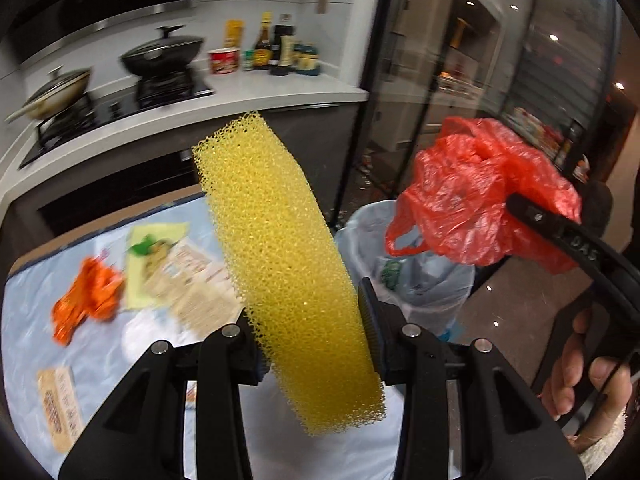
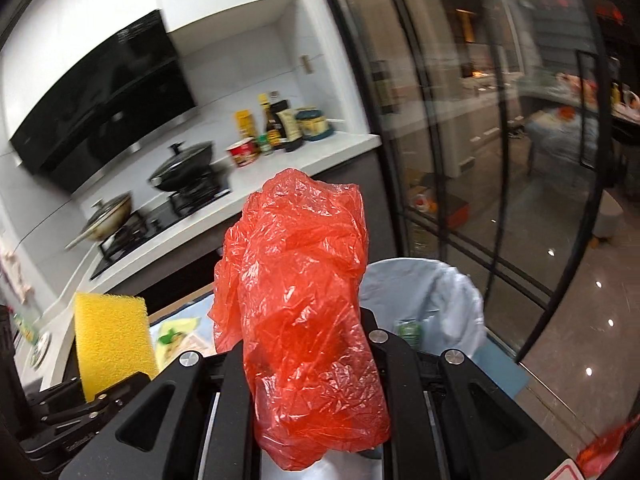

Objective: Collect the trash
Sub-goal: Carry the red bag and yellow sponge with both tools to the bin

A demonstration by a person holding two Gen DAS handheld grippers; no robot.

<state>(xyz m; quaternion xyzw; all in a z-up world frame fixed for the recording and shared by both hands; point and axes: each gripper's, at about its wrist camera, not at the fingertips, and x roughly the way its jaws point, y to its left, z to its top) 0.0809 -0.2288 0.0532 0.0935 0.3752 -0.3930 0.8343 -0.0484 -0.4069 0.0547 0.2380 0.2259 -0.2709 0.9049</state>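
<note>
Left gripper point(image 1: 316, 344) pinching a yellow sponge point(image 1: 280, 264) above the bench point(image 1: 24, 320), right gripper point(image 2: 316, 364) clamping a red bag point(image 2: 304, 300); both loads apparently await dropping into the lined bin point(image 2: 448, 292).

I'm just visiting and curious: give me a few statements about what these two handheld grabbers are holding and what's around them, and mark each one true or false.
1. The left gripper has its jaws clamped on a yellow sponge. True.
2. The right gripper is empty. False: its jaws are shut on a crumpled red plastic bag.
3. The trash bin is lined with a black bag. False: the liner is pale, whitish blue.
4. An orange wrapper lies on the table. True.
5. Both pans on the stove have their lids off. False: the black wok and the pale pan both carry lids.
</note>
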